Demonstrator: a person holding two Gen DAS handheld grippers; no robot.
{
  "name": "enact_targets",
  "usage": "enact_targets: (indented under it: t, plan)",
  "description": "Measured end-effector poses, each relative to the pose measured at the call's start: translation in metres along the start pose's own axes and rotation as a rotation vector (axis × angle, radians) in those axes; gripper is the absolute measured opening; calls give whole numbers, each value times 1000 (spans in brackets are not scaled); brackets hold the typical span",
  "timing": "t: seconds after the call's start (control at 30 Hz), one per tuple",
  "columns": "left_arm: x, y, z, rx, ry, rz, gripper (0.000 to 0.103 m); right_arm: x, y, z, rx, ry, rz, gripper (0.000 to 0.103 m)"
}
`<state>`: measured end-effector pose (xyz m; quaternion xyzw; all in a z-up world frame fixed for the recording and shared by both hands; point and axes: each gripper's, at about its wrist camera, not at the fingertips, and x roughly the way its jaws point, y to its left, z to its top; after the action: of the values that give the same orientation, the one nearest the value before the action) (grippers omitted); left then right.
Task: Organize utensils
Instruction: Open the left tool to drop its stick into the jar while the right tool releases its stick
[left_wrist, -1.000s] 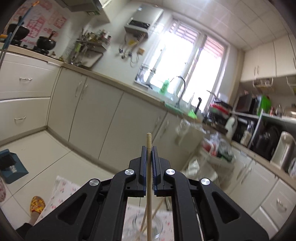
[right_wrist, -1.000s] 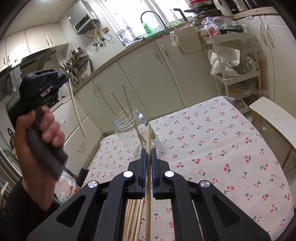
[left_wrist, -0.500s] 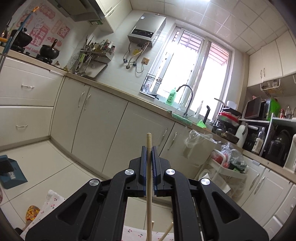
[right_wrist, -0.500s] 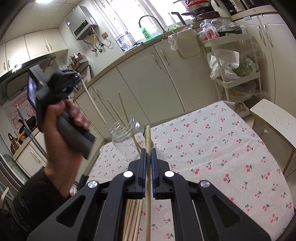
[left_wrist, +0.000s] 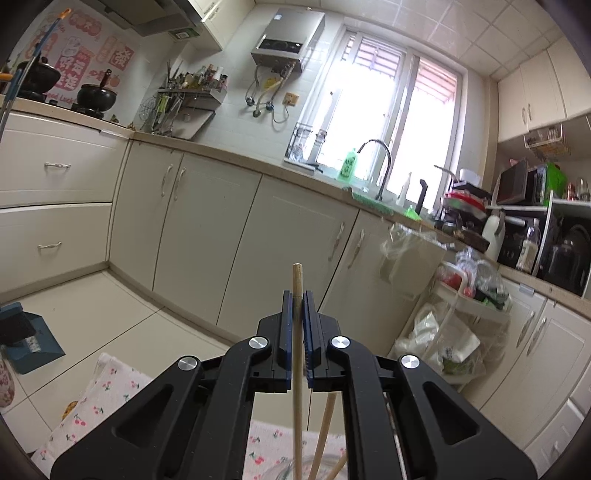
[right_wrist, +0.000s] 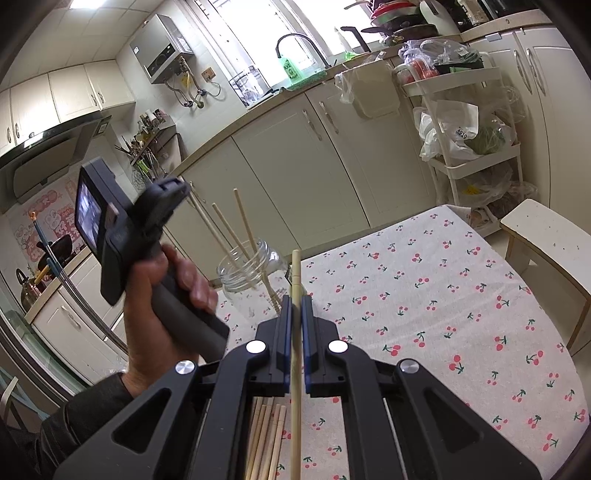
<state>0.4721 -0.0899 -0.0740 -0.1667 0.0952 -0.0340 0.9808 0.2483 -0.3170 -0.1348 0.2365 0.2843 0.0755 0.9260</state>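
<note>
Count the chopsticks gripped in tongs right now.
2. The first chopstick is clamped in the left tongs. The second chopstick is clamped in the right tongs. No further gripped one seems hidden.

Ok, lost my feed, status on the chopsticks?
Both jaws shut, one chopstick each: left gripper, right gripper. Left chopstick over glass jar, two inside. Nothing blocking.

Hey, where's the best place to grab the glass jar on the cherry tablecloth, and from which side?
Grip the glass jar low on its body, coming in level from the side. Chopsticks lean out of its open mouth, which probably blocks a grasp from above or at the rim.
</note>
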Motion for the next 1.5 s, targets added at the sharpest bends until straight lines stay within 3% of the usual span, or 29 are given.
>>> enact_targets:
  t: [0.33,0.4,0.47,0.67,0.83,0.97,1.5]
  plan:
    - [-21,6,-26,108,106,-44,9,-2,8,14,-1,-42,10,6]
    - [-31,13,-29,117,123,-43,21,-1,12,20,3,-62,18,6]
    - [-44,22,-31,111,125,-27,44,0,14,28,11,-86,25,6]
    - [-97,64,-52,66,119,48,61,11,26,65,63,-190,67,6]
    - [-119,91,-76,28,135,111,63,37,38,102,147,-290,91,6]
    - [-124,97,-83,28,130,116,64,63,47,120,186,-335,79,6]
    - [-114,99,-81,-19,167,102,72,136,56,118,75,-322,-79,6]
